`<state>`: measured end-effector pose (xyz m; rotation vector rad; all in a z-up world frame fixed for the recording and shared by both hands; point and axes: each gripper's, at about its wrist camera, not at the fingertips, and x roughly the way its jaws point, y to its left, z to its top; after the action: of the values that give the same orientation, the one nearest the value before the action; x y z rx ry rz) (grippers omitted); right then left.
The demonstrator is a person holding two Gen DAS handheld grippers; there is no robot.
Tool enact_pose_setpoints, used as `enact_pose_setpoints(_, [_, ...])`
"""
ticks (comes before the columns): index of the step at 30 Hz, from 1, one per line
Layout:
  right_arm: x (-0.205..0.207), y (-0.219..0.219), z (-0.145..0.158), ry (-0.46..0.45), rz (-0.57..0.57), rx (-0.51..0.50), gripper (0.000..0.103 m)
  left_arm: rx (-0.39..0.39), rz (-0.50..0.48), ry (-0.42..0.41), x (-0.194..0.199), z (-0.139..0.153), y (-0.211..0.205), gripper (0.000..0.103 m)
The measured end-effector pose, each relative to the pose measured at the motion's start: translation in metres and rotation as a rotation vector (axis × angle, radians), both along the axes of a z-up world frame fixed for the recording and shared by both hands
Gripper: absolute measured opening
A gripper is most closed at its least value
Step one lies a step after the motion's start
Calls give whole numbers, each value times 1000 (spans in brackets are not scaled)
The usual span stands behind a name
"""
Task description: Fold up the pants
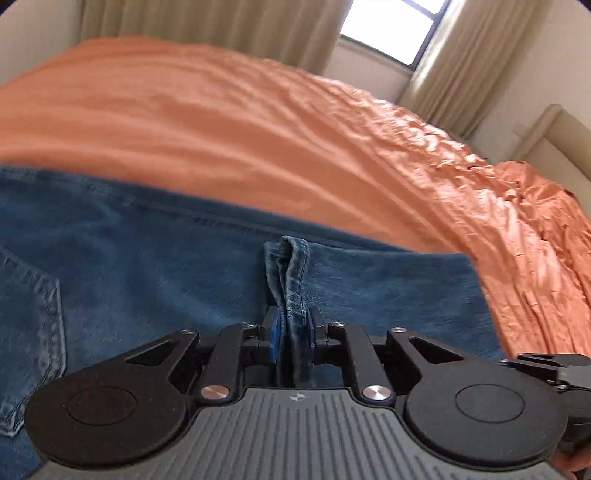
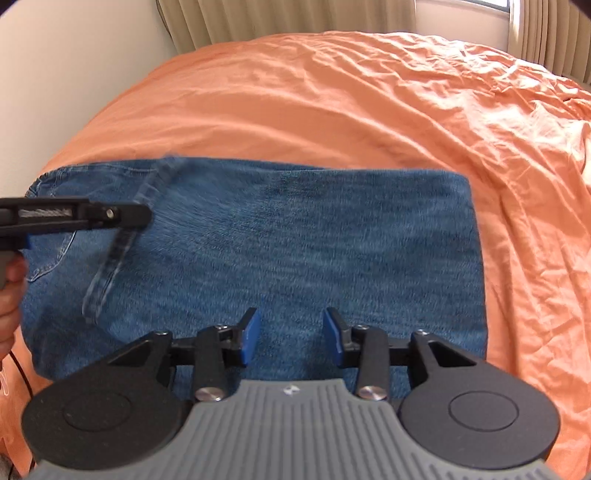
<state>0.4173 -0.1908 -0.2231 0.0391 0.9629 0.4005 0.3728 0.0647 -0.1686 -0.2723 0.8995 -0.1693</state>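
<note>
Blue jeans (image 2: 295,240) lie folded into a rough rectangle on an orange bed sheet (image 2: 332,92). In the left wrist view the left gripper (image 1: 291,325) is shut on a thick denim hem (image 1: 293,266), which stands up between its blue pads. The right wrist view shows that same gripper (image 2: 144,214) coming in from the left, with the blurred hem strip (image 2: 110,266) hanging across it. My right gripper (image 2: 291,336) is open over the near middle of the jeans, with nothing between its pads. A back pocket (image 1: 33,332) shows at the left.
The wrinkled orange sheet (image 1: 258,129) covers the whole bed beyond and to the right of the jeans. Beige curtains (image 1: 207,22) and a window (image 1: 391,29) are behind the bed. A person's hand (image 2: 11,295) holds the left gripper's handle at the left edge.
</note>
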Motion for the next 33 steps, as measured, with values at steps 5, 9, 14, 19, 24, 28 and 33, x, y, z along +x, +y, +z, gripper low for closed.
enact_pose_setpoints(5, [-6, 1, 2, -6, -6, -2, 41, -130, 103, 51, -18, -10, 35, 22])
enact_pose_setpoints(9, [-10, -4, 5, -25, -36, 17, 41, -320, 162, 17, -39, -5, 59, 44])
enact_pose_setpoints(14, [-17, -14, 8, -47, -69, 27, 41, -640, 226, 53, -47, -24, 88, 54])
enact_pose_setpoints(19, [-22, -20, 6, -39, -59, 23, 40, -696, 219, 105, -31, -40, 87, 56])
enact_pose_setpoints(24, [-24, -24, 6, -53, -31, 22, 40, -628, 218, 122, -5, -49, 70, 56])
enact_pose_setpoints(28, [-23, -35, 12, -124, -37, -16, 38, -527, 185, 96, 9, -39, 56, 56])
enact_pose_setpoints(33, [15, -59, 12, -148, -103, -47, 19, -345, 138, 21, 26, -21, 34, 54])
